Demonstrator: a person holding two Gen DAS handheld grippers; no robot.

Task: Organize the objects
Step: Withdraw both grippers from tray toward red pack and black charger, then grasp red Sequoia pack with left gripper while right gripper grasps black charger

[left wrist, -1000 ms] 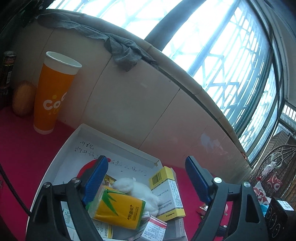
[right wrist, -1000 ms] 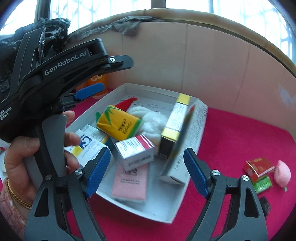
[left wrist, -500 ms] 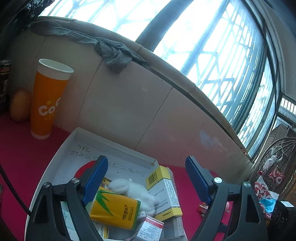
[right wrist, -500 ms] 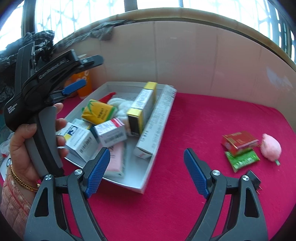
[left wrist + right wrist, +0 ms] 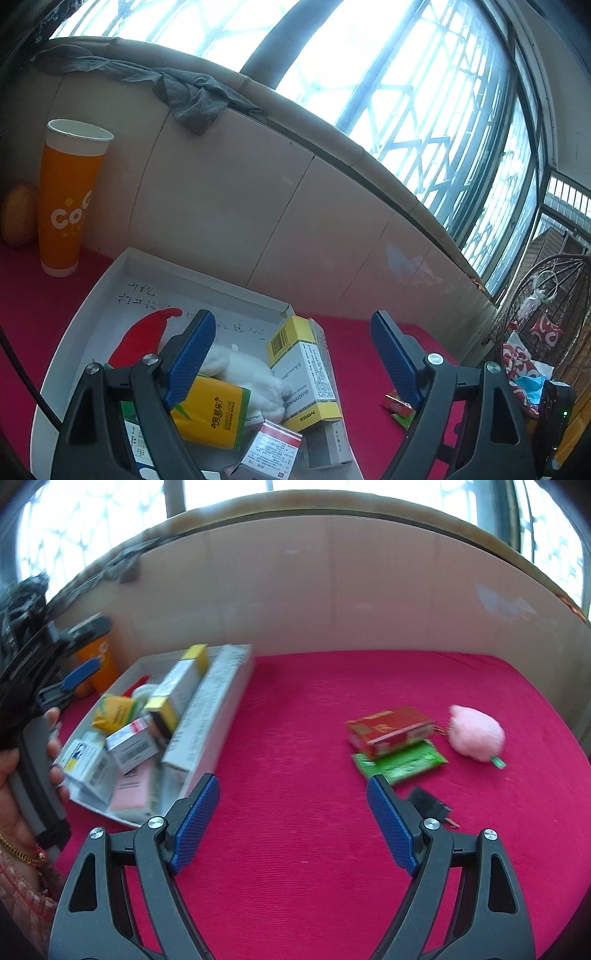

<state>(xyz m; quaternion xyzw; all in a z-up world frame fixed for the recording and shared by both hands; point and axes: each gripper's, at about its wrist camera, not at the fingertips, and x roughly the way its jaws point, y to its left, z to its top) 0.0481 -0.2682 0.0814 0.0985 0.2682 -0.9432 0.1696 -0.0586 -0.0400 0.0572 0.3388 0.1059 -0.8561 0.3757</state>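
Observation:
A white tray (image 5: 236,698) on the red cloth holds several small boxes, a yellow pack (image 5: 214,413), a white plush (image 5: 247,373) and a yellow-white box (image 5: 303,369). My left gripper (image 5: 291,350) is open and empty above the tray (image 5: 92,295). My right gripper (image 5: 293,816) is open and empty over bare red cloth. Ahead to its right lie a red box (image 5: 389,729), a green packet (image 5: 402,764), a pink plush (image 5: 476,734) and a small black object (image 5: 430,803). The left gripper also shows in the right wrist view (image 5: 79,674).
An orange paper cup (image 5: 68,195) stands at the wall left of the tray, with a round brown object (image 5: 16,218) beside it. A tiled wall with a grey cloth (image 5: 192,96) on its ledge closes the back. A wicker chair (image 5: 546,325) stands far right.
My right gripper has swung right, away from the tray, so the red box, green packet and pink plush now lie ahead. My left gripper has drawn back slightly over the tray.

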